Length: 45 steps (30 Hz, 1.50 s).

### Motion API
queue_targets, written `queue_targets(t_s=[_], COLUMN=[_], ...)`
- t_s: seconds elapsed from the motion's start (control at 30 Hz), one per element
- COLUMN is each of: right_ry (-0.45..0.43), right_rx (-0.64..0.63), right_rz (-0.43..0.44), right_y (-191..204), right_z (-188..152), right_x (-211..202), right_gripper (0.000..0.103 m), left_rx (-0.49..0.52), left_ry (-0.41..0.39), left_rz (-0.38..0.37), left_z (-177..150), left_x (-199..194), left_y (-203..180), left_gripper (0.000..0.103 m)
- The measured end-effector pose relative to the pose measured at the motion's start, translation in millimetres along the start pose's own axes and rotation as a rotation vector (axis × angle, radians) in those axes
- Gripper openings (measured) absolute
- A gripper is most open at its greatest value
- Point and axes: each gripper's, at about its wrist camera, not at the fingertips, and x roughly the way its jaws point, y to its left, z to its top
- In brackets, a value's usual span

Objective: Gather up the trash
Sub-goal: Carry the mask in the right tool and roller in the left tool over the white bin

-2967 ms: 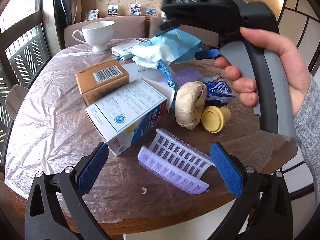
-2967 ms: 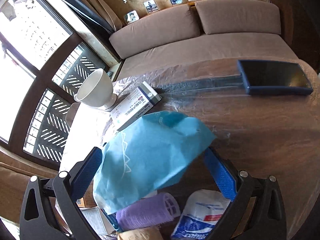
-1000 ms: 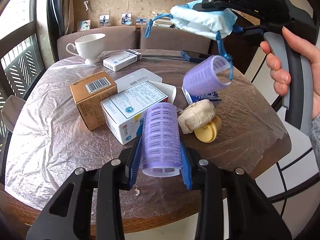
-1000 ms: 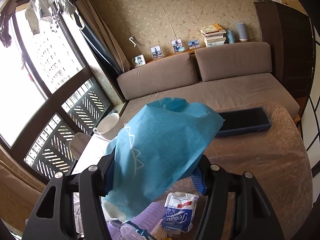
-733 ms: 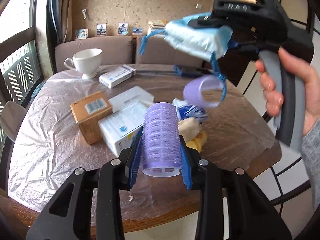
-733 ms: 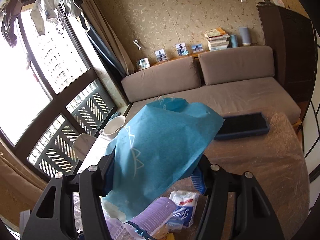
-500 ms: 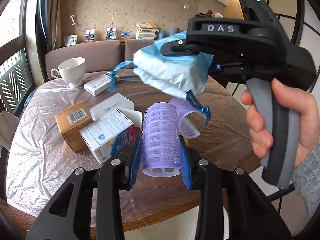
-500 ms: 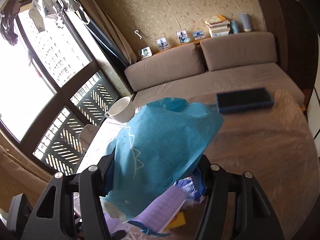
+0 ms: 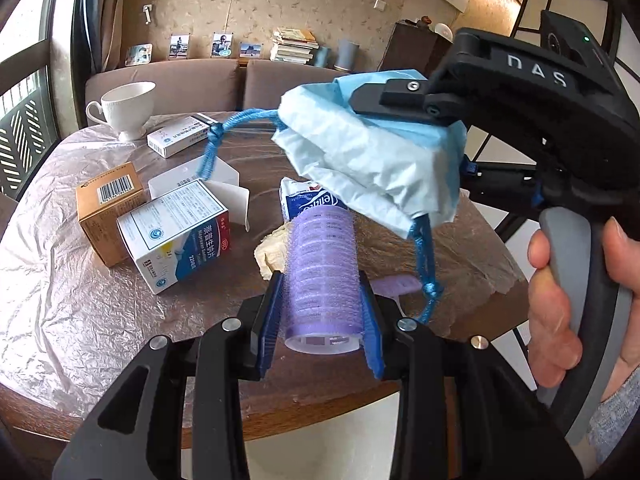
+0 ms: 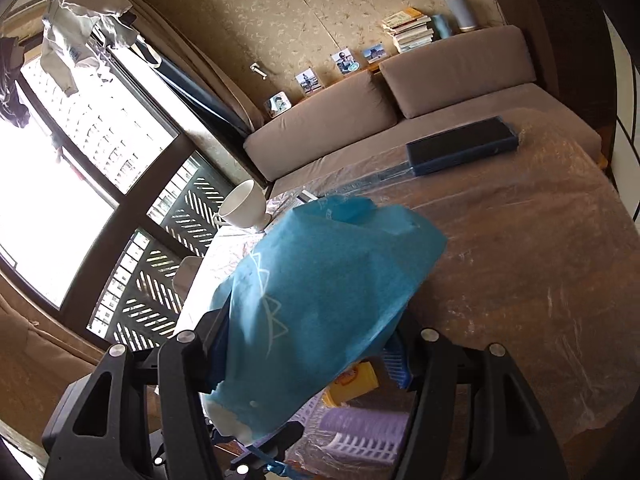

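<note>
While my left tongs [image 9: 320,320] are pinching the purple hair roller [image 9: 321,268] upright between their blue pads [image 9: 270,312], I am looking straight along its bristly, ridged barrel, whose pale open end is facing me. My right tongs [image 10: 308,356] are pressed together on the blue drawstring bag [image 10: 320,300], a thin crinkled pouch, teal on the outside and whitish underneath, with knotted blue cords [image 9: 424,256] dangling from it. In the left wrist view the bag [image 9: 372,160] is hanging just above and beyond the roller's far end, over the table [image 9: 80,320] covered in wrinkled clear film. Below it on the table are lying a tissue packet [image 9: 308,200], a crumpled beige wad [image 9: 272,252] and a second purple roller [image 10: 368,428], with a yellow cap [image 10: 356,380] beside it. Three seconds ago the left tongs were spread wide above the roller on the table; now they are gripping it in the air. The second roller that was dangling on the bag's cord a second ago is now lying on the table, and the bag is sitting nearer to my left tongs.
</note>
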Motion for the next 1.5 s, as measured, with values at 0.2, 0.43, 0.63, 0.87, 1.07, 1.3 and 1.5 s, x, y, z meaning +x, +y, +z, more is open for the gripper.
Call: queue_targets(t_s=[0.2,0.43,0.63,0.87,1.07,1.3,1.5], right_ry=[-0.013,0.003,0.027,0.062,0.084,0.135,0.189], right_rx=[0.004,-0.054,-0.126,-0.208,-0.203,-0.244,-0.287], right_rz=[-0.013,-0.054,-0.089,-0.088,-0.068,-0.047,-0.045], right_y=[-11,-19,-17,-10,-12,-3,2], right_z=[-4,-20,-39,-67,-80,-103,-123], right_x=[-21,-49,-66,-83,-92,-96,-96], right_gripper=[0.06,0.06,0.06,0.06,0.06,0.06,0.06], left_rx=[-0.009,-0.006,-0.03,-0.053,-0.058,-0.06,-0.052], left_ry=[-0.019,-0.031,-0.029,-0.014,-0.002,0.014,0.047], left_rz=[0.019,0.058,0.076,0.086,0.075,0.072,0.075], left_z=[-5,-12,-20,-34,-49,-64,-80], left_x=[-11,-31,-43,-56,-69,-81,-87], left_y=[-5,-6,-1,3,5,6,7], left_gripper=[0.037,0.037,0.037,0.037,0.037,0.037,0.037])
